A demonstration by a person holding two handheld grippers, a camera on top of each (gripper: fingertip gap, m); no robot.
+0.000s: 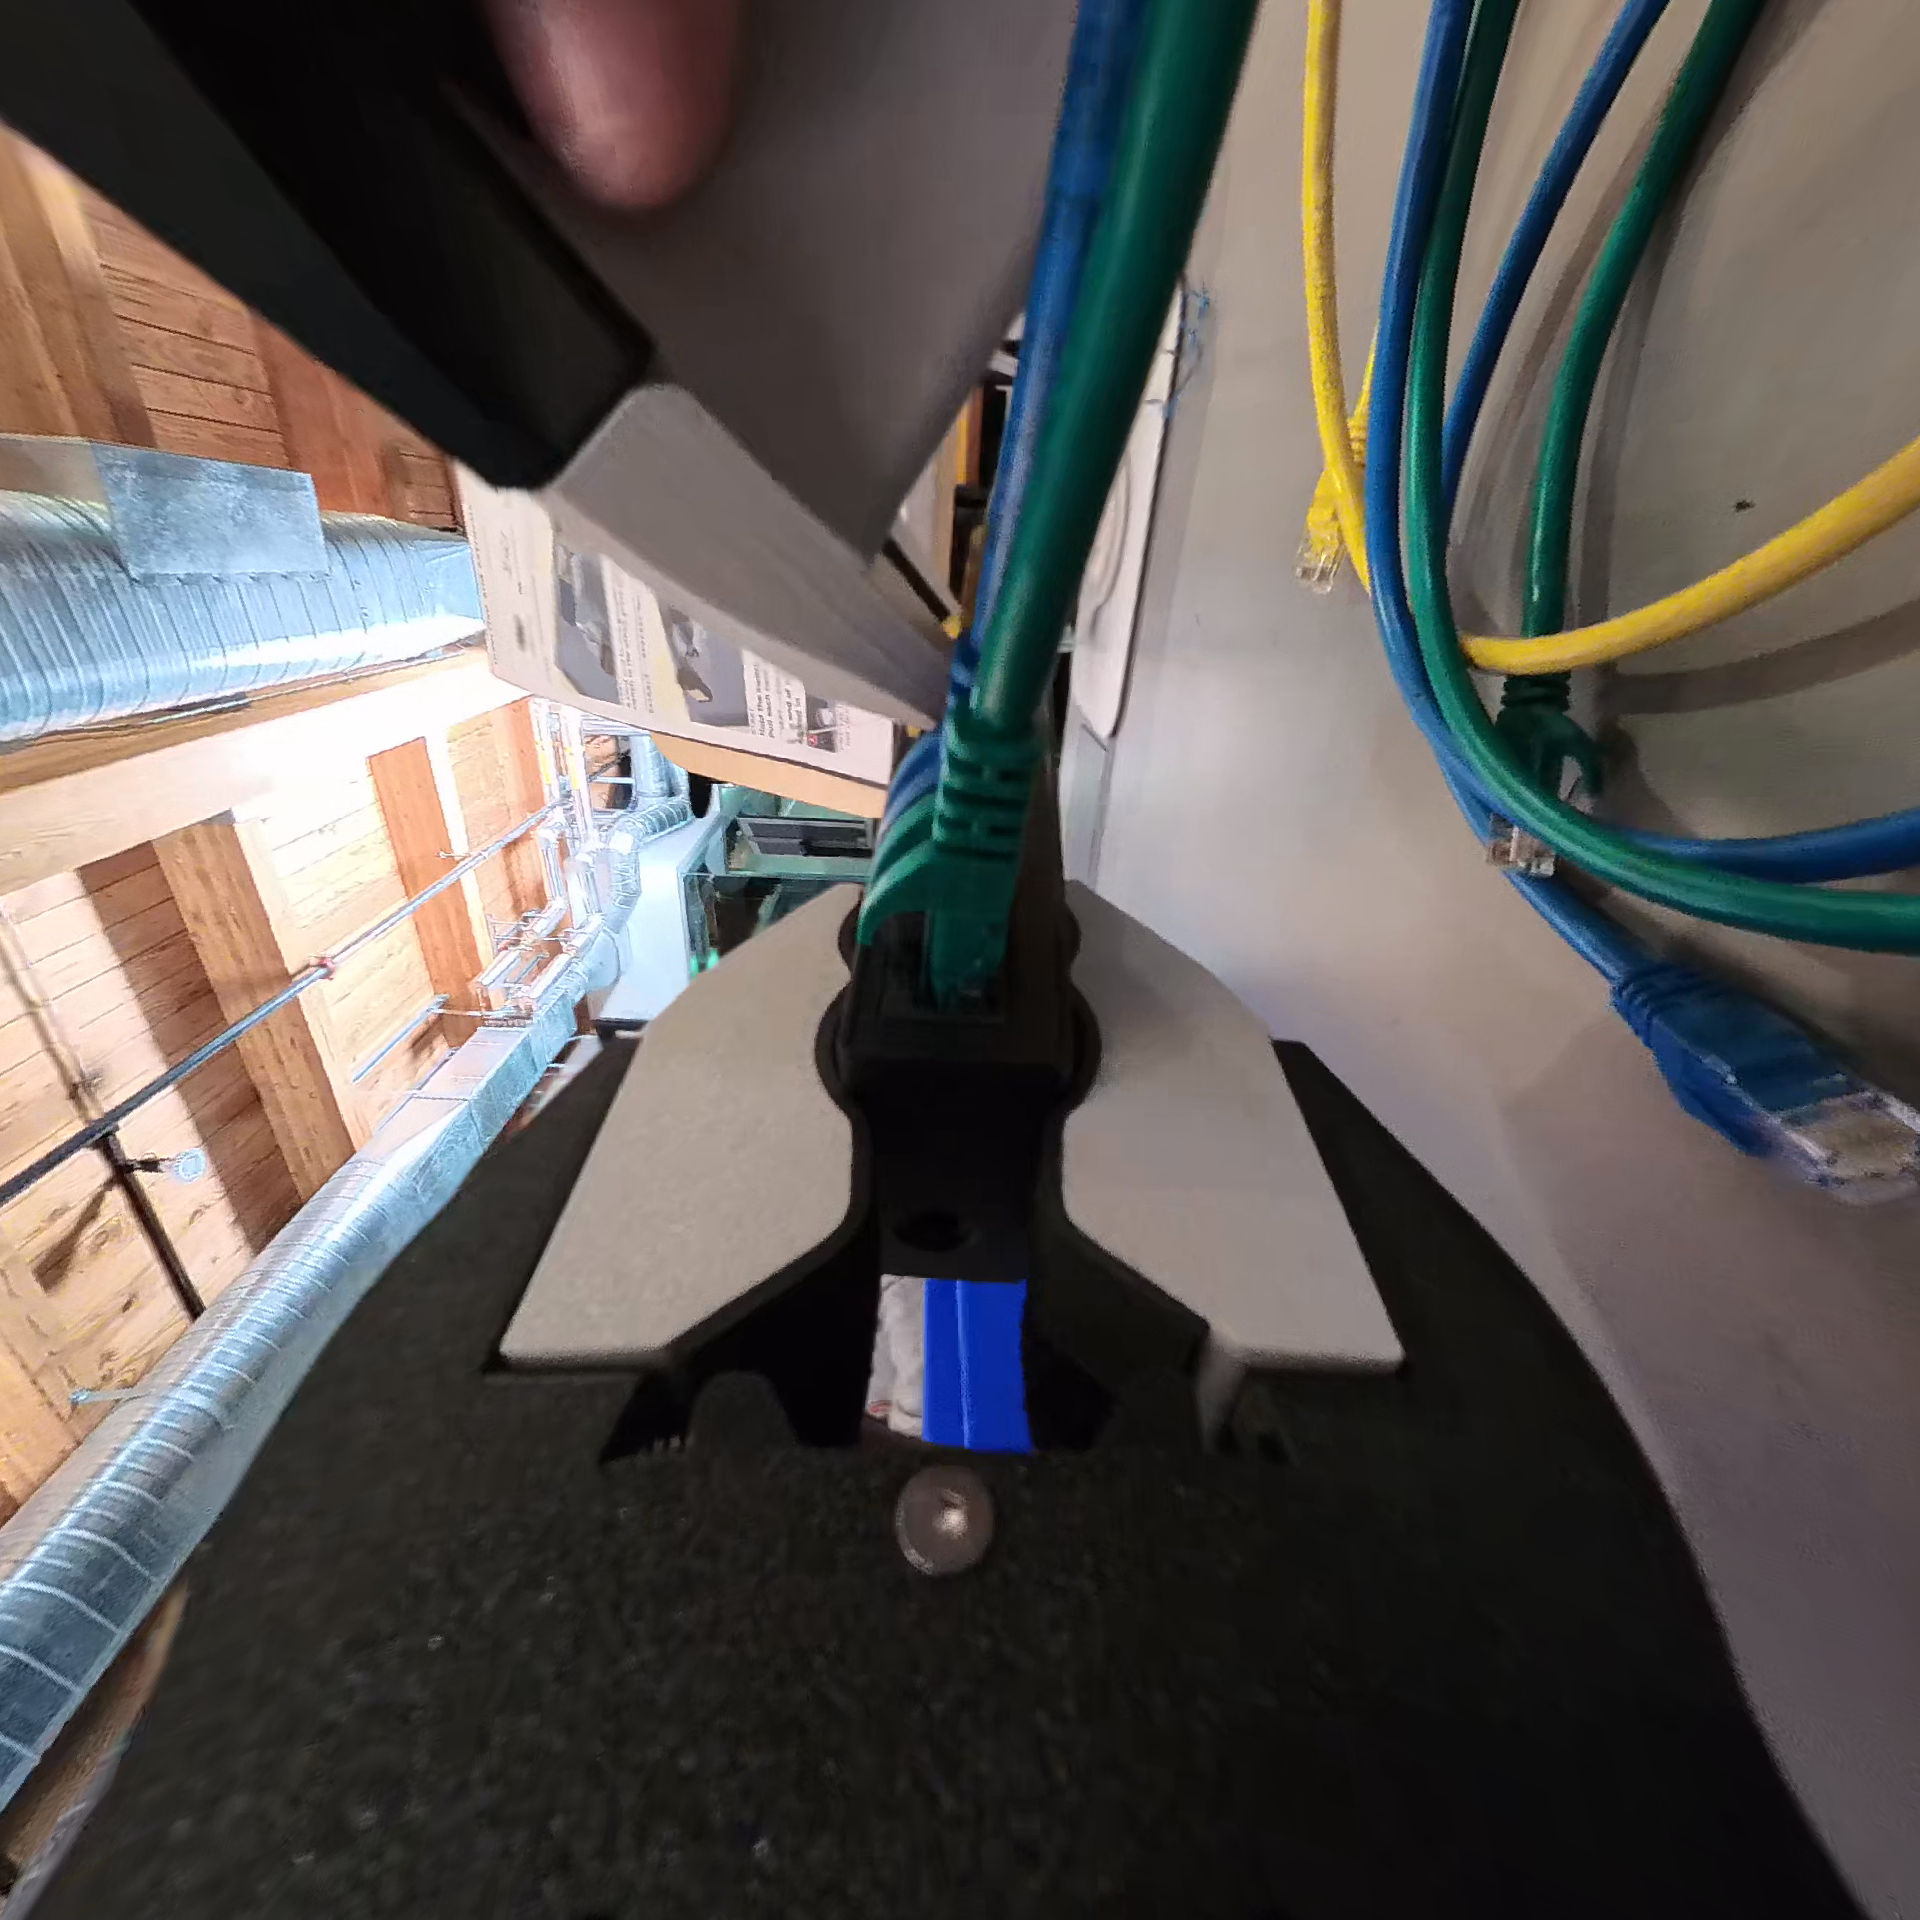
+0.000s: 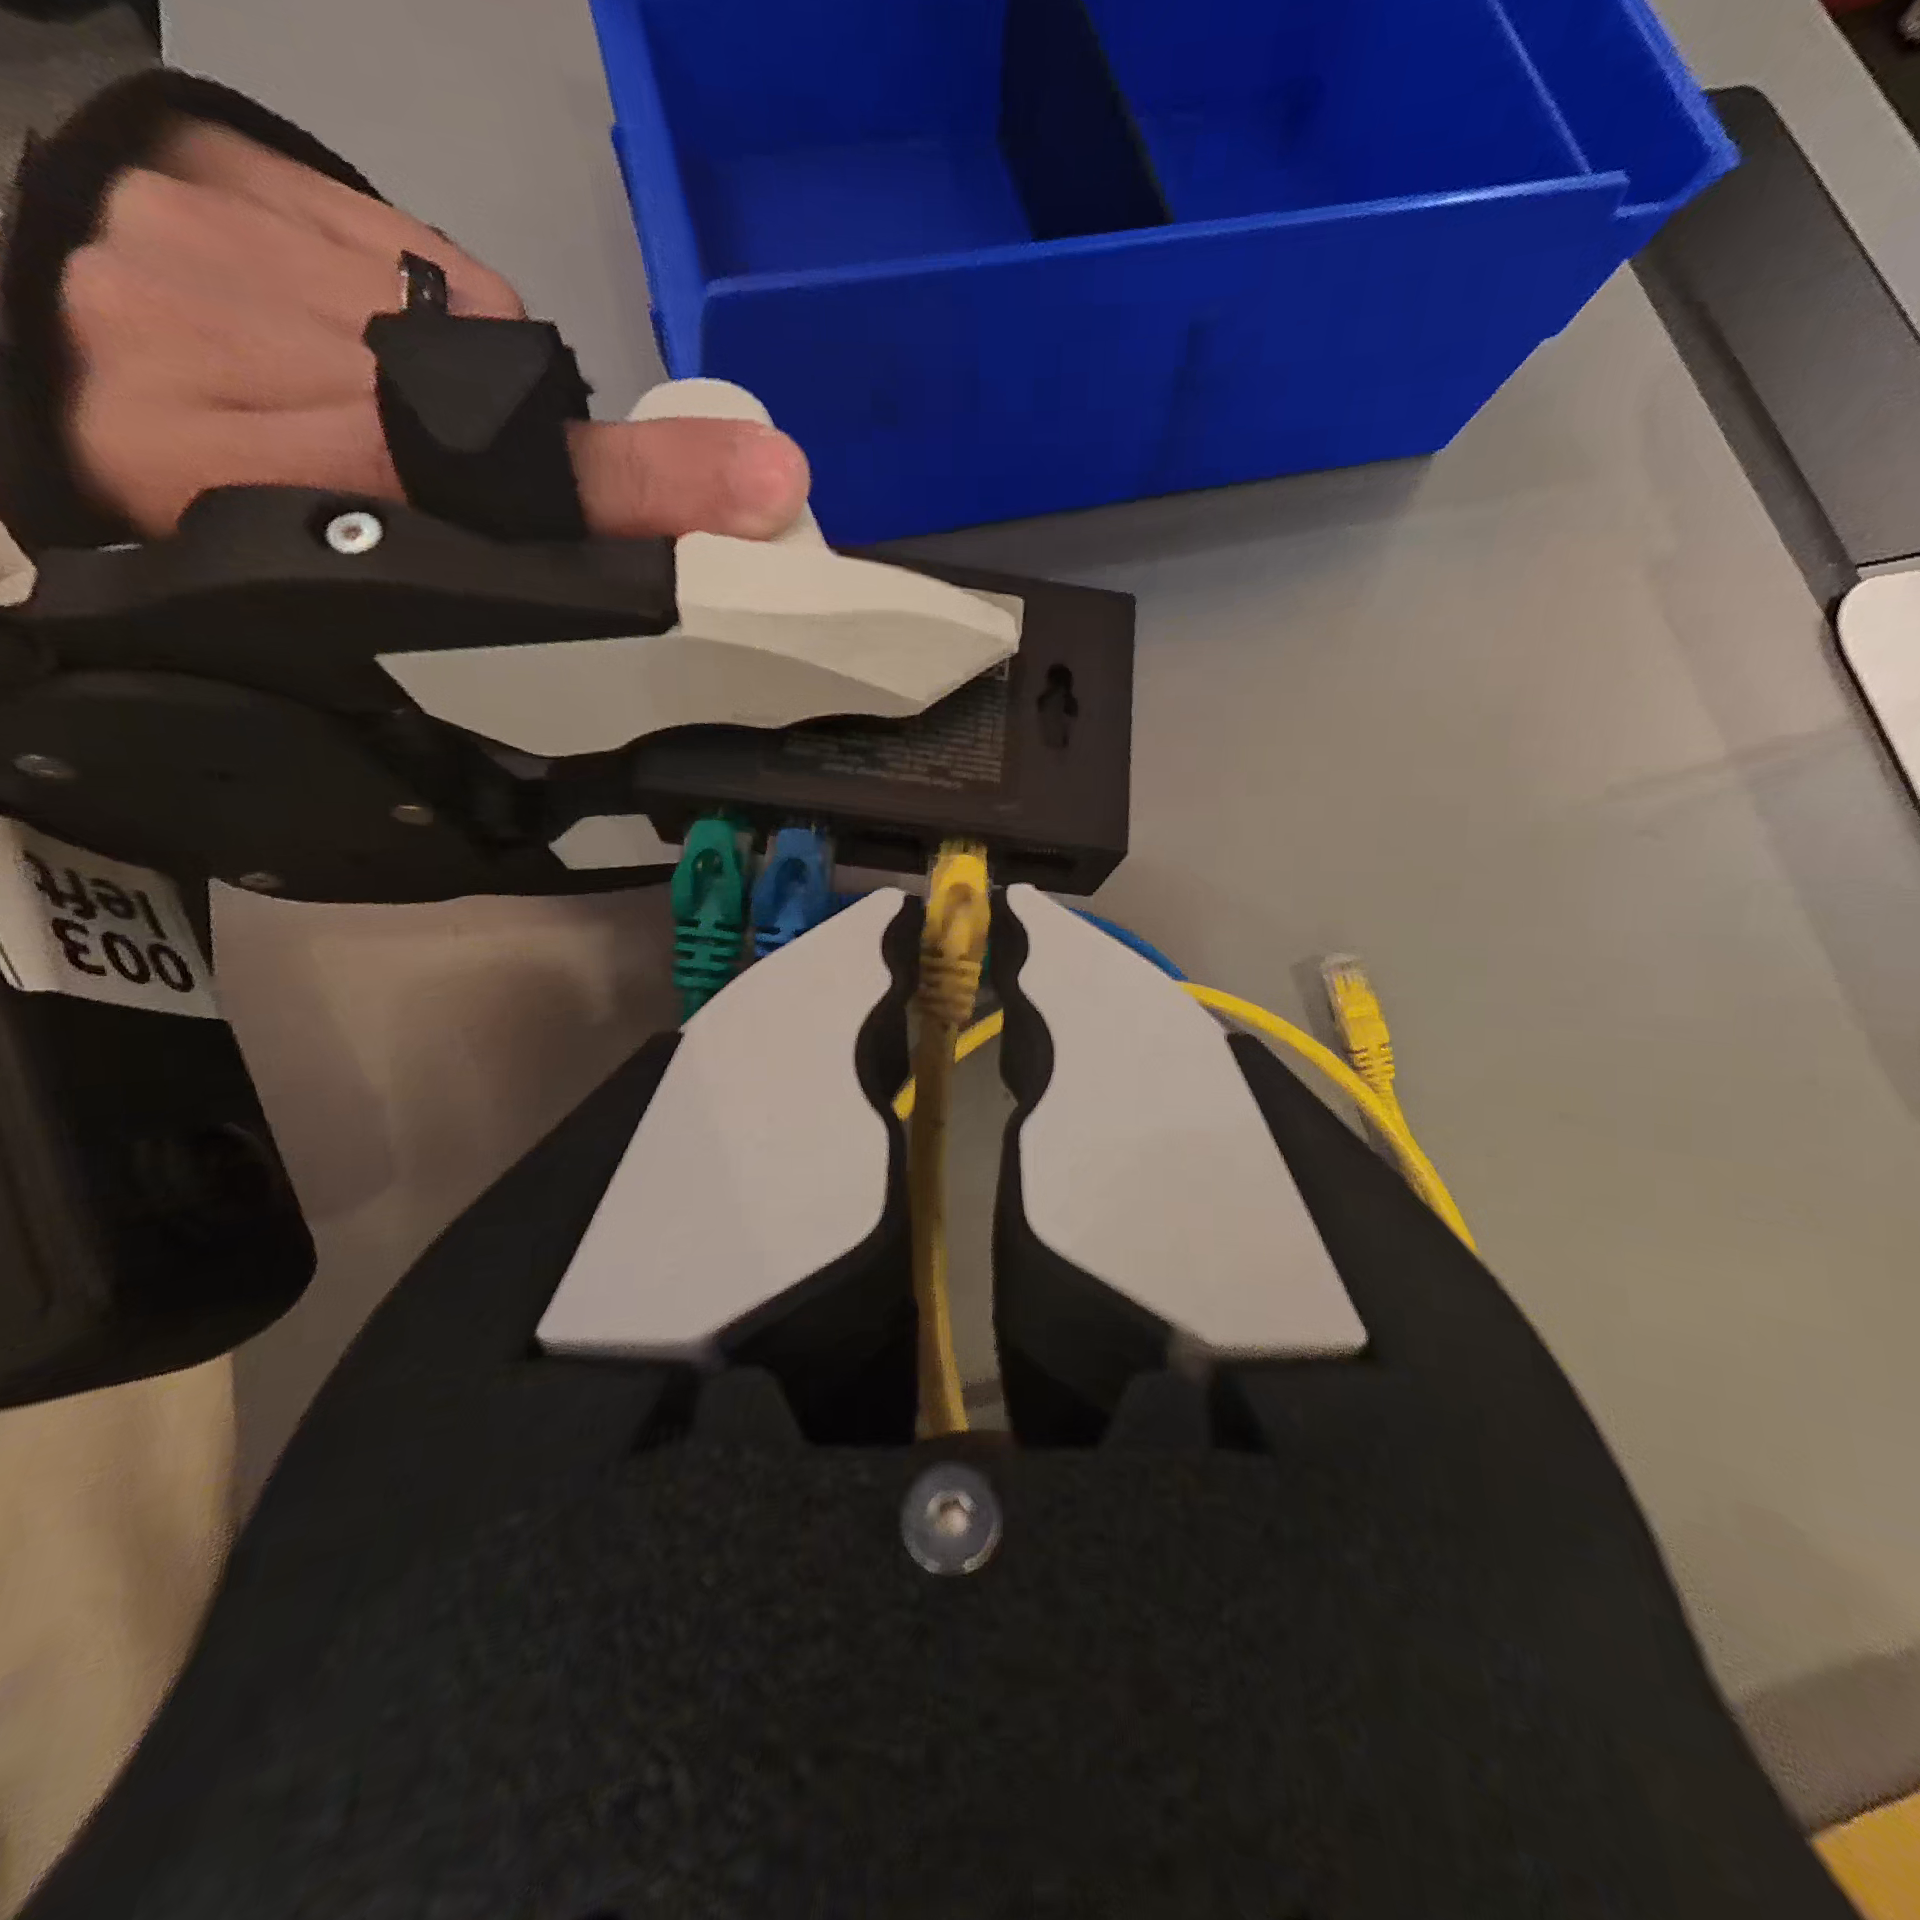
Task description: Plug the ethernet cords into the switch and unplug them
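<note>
Left gripper [image 2: 997, 644] clamps small black plastic switch [image 2: 1049, 748] | right gripper [image 2: 956, 914] narrow around yellow ethernet plug [image 2: 956, 914], cord axis along fingers, port dead ahead.

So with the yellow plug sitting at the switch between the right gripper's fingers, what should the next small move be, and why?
Probably a short straight push of the yellow plug into its port. The right gripper flanks the plug, which lines up with a port on the switch, but I cannot tell if it is seated. The left gripper clamps the switch, so it should resist the push. The green plug and blue plug are already in.
</note>
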